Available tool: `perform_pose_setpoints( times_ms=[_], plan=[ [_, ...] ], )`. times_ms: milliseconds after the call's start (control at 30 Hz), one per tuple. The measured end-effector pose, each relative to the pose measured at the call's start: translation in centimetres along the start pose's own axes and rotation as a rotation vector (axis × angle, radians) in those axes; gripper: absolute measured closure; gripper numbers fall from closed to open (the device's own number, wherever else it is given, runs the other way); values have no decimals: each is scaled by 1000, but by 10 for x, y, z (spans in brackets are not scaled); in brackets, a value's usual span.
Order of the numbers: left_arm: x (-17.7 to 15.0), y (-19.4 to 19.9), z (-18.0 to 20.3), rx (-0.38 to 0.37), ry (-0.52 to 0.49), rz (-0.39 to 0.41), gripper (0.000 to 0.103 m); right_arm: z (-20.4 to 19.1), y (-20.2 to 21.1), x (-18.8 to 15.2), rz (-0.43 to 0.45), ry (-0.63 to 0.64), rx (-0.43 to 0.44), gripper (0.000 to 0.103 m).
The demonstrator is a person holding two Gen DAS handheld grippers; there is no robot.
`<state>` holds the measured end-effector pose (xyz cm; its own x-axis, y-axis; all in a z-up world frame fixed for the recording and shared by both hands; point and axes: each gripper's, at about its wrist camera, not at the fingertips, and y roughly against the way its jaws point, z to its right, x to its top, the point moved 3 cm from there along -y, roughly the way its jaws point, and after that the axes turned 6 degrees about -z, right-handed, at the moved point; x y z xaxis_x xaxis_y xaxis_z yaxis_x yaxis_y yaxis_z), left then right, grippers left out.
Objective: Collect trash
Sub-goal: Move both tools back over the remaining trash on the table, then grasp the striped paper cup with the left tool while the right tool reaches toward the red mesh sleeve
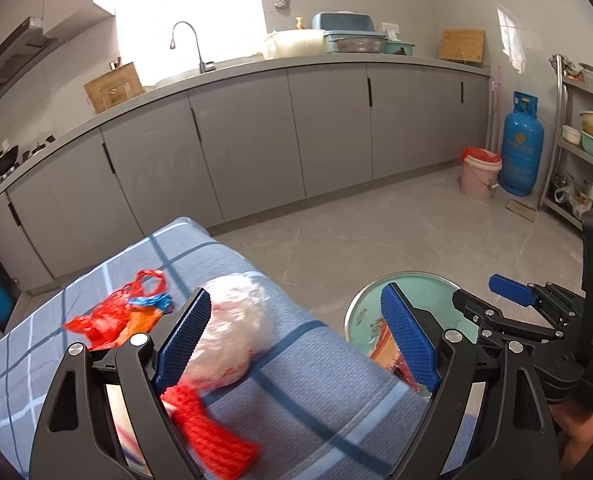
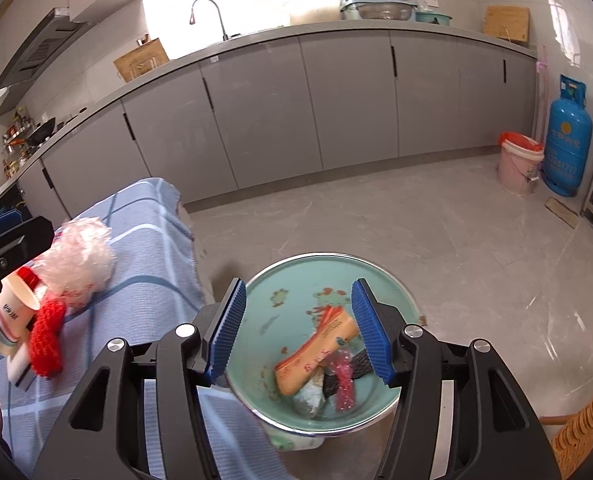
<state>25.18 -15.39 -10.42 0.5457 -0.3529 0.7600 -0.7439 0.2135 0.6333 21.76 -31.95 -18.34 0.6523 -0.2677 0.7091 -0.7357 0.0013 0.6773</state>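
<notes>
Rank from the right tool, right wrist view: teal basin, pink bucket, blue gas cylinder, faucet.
1. Teal basin, directly under the right tool.
2. Pink bucket, on the floor, far right.
3. Blue gas cylinder, just behind the bucket.
4. Faucet, on the back counter.

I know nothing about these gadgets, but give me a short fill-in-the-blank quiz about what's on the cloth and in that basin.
1. The crumpled clear plastic bag lies on a blue checked ____.
2. The orange wrapper lies inside the green ____.
3. The right gripper hangs over the basin with its jaws ____.
4. The gas cylinder by the far wall is ____ in colour.

Missing words: cloth; basin; open; blue
</notes>
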Motion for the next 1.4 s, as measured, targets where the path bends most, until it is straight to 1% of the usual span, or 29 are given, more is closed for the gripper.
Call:
perform_pose_setpoints(
  times_ms=[467,1000,1200,1400],
  plan=[
    [-22,31,-55,55,78,9,17,-69,19,-9,3,97,56,42],
    [-52,62,-108,127,153,14,17,-126,39,-20,8,179,116,40],
    [-73,71,-139,191,180,-5,17,-144,44,-26,7,208,148,40],
    [-103,74,-181,266,231,-55,17,-160,44,-31,3,230,176,40]
  ],
)
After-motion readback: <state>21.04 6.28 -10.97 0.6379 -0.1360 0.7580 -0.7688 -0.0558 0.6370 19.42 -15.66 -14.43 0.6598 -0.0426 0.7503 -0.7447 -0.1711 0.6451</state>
